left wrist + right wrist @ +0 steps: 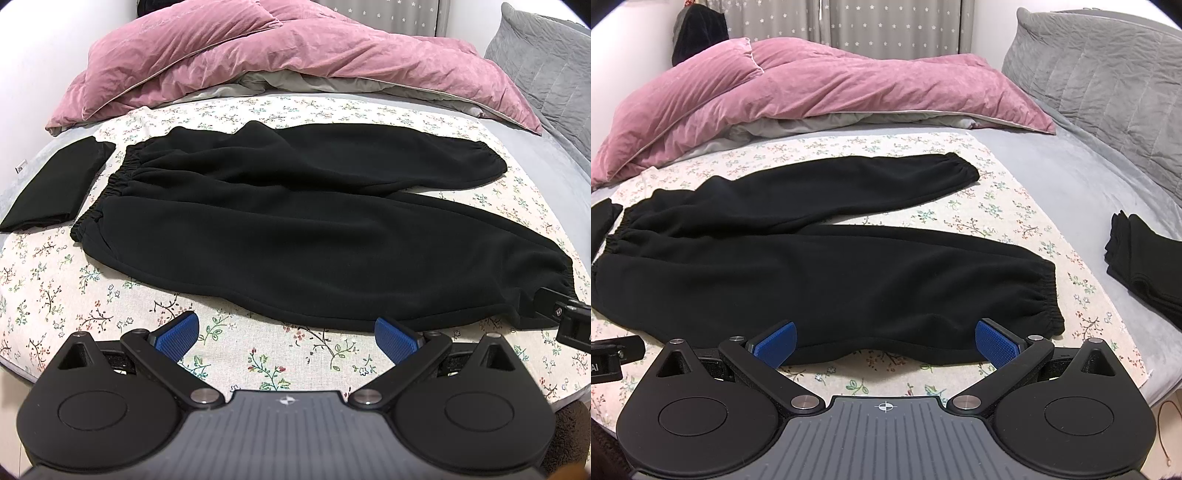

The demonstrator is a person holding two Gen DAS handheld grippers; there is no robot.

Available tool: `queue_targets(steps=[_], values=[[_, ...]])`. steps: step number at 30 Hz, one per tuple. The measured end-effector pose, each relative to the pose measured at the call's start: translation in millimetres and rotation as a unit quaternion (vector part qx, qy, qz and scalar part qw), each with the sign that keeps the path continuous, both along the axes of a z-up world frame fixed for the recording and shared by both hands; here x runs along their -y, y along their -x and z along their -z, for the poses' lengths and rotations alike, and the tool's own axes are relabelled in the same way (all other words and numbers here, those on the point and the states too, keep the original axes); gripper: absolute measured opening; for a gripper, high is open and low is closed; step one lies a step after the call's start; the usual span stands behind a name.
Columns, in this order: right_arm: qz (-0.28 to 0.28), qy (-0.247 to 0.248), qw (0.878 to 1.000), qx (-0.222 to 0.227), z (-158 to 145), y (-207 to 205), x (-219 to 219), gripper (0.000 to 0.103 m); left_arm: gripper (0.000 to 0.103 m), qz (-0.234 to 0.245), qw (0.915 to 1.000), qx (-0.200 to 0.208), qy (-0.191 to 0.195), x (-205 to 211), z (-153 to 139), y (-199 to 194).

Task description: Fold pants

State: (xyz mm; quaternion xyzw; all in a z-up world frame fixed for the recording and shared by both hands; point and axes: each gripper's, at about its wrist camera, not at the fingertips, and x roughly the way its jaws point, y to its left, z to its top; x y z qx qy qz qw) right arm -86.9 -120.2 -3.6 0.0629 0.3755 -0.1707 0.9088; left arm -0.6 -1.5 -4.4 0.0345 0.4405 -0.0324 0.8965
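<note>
Black pants lie spread flat on the floral cloth, waistband at 9 o'clock, cuffs at 3, legs splayed apart. My left gripper hovers wide at the near hem; my right gripper is wide too, straddling the near leg's edge, placed, I judge, to lift that leg over.

both wrist views low, near, facing pants (shared)

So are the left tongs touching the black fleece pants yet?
Apart. In the left wrist view the left tongs are open, and bare floral cloth shows between their blue pads and the hem of the black fleece pants.
</note>
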Motion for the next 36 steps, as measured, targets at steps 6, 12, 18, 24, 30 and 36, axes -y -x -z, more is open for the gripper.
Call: queue_targets(steps=[6,12,18,24,30,36], values=[[-0.001,0.0,1.0,0.0,0.0,-0.1,0.5,0.103,0.103,0.0,1.0,0.0,0.0,-0.3,0.6,-0.2],[0.001,0.0,1.0,-0.002,1.2,-0.3,1.1,0.103,0.103,-0.006,1.0,-0.005,-0.002,-3.4,5.8,-4.4],[0.001,0.009,1.0,-0.005,6.5,-4.4,10.9,0.103,0.103,-0.03,0.9995,0.002,-0.01,-21.8,19.0,-20.1],[0.014,0.018,1.0,-0.003,9.3,-6.4,43.1,0.103,0.103,-0.07,0.9973,0.022,-0.01,-64.8,27.9,-43.9],[0.01,0.025,1.0,-0.013,21.4,-3.9,80.9,0.103,0.103,-0.11,0.9939,0.006,-0.003,-117.0,42.0,-72.9],[0.062,-0.002,0.998,-0.028,39.7,3.0,137.0,0.103,0.103,-0.142,0.9889,-0.022,0.036,-164.5,61.1,-94.5]])
